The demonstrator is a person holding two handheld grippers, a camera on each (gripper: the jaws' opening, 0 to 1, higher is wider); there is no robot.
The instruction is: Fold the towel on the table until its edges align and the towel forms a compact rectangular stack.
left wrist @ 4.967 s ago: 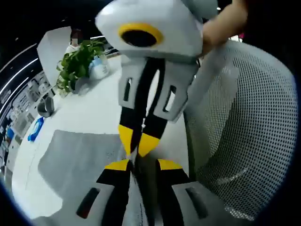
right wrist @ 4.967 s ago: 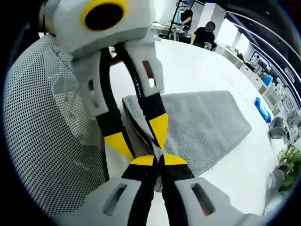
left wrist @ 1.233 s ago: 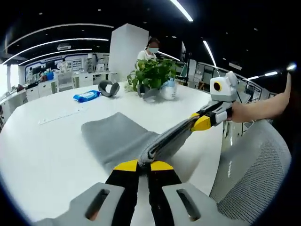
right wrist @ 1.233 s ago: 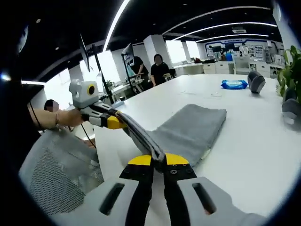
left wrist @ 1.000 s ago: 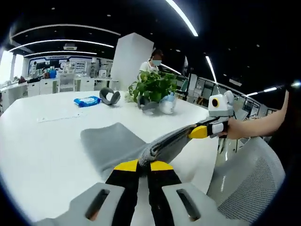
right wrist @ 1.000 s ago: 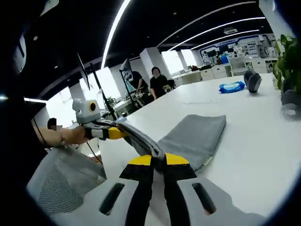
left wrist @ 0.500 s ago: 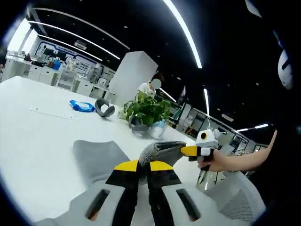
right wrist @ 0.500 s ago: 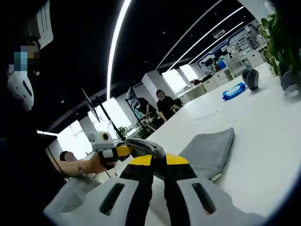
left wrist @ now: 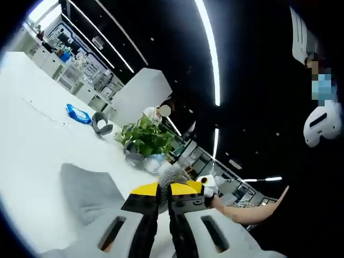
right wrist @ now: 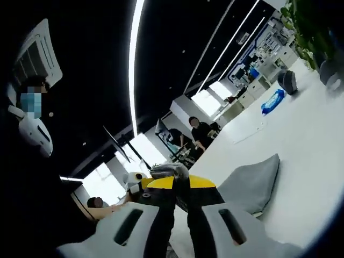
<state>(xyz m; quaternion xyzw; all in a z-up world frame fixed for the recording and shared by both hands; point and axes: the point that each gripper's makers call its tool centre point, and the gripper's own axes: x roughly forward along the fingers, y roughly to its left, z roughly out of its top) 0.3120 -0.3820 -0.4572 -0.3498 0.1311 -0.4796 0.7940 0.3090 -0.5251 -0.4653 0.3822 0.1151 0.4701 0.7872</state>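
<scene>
A grey towel (left wrist: 86, 189) lies partly on the white table (left wrist: 27, 134), with its near edge lifted off the surface. My left gripper (left wrist: 164, 188) is shut on that raised edge, a bunched fold showing just above its yellow tips. Close to the right, my right gripper (left wrist: 207, 185) holds the same edge, carried by a hand. In the right gripper view the towel (right wrist: 250, 183) slopes down to the table (right wrist: 312, 140), and my right gripper (right wrist: 176, 183) is shut on the bunched edge. My left gripper (right wrist: 137, 181) shows at its left.
A potted plant (left wrist: 142, 140), a blue packet (left wrist: 78, 114) and a grey curved object (left wrist: 99, 122) stand on the far part of the table. The blue packet (right wrist: 274, 101) also shows beyond the towel. People stand in the background. Bare table surrounds the towel.
Both grippers have risen with the towel's edge, and both views now tilt upward toward the ceiling. The stretch of edge between the grippers looks shorter. The rest of the towel stays on the table.
</scene>
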